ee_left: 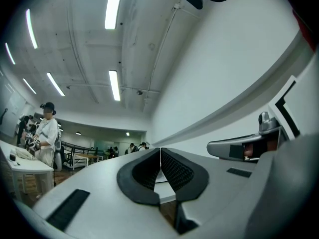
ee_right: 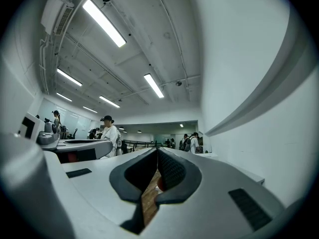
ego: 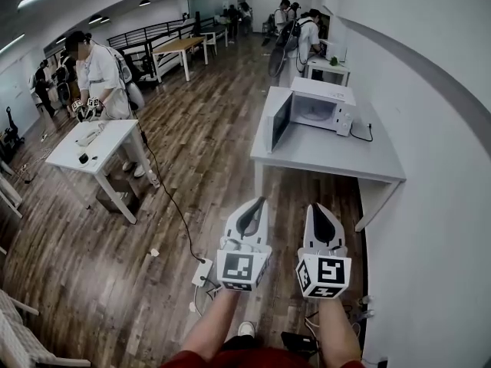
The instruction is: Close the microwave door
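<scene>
The white microwave [ego: 322, 106] stands on a grey table [ego: 330, 156] against the right wall. Its door [ego: 281, 119] is swung open to the left, and the cavity shows. My left gripper [ego: 259, 200] and right gripper [ego: 314, 205] are held side by side over the wooden floor, short of the table's near edge and well apart from the microwave. Both point toward the table. In the left gripper view the left gripper [ee_left: 160, 156] has its jaws closed with nothing between them. The right gripper [ee_right: 157, 156] looks the same in the right gripper view, its tips together and empty.
A power strip [ego: 201, 273] and its cable lie on the floor just left of my left gripper. A white table [ego: 92, 148] stands at the left with a person [ego: 100, 75] beside it. More tables and people are at the far end. The wall runs close on the right.
</scene>
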{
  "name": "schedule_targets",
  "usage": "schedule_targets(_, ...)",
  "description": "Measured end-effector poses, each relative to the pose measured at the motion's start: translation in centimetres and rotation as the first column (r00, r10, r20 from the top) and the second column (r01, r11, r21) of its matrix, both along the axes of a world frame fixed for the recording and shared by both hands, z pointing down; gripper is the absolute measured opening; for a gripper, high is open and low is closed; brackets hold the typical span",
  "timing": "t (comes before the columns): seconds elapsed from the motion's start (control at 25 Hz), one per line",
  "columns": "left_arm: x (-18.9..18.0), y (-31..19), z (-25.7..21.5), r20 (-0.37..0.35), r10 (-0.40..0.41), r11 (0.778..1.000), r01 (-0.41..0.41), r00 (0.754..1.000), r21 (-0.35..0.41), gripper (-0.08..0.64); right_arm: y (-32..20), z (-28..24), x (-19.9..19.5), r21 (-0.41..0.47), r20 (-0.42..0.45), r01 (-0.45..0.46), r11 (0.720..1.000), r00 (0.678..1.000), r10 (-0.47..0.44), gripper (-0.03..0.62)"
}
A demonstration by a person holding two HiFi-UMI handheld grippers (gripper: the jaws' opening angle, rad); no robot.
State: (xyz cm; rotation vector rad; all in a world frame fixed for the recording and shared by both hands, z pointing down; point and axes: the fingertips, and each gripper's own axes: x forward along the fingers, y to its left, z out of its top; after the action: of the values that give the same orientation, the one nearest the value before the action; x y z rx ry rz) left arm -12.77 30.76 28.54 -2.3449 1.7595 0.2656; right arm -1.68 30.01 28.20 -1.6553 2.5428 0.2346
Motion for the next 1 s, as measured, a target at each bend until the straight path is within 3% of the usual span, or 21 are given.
schedule_targets(0.24,-3.7,-4.7,0.1,-0.006,0.01,1.0,-0.01,1.0,0.003,0.029,-4.7,0.0,-3.5,0.0,-0.004,-0.007,1.0,1.0,0.007,0.026)
schedule_targets(0.48,-5.1,-8.7,0.7,-0.003,0.037,0.999,-0.037,0.999,0.003,0.028,-8.5,0.5,-5.1,0.003,-0.004,-0.024,1.0,1.0,0.024,0.026)
schedule_targets(1.0,-3.7,-18.6,1.6,0.016,0.038,0.999,-0.038,0.999,0.004,0.029,-19.0,0.9,-3.2,0.012,0.024,-0.027,1.0,0.999,0.027,0.026)
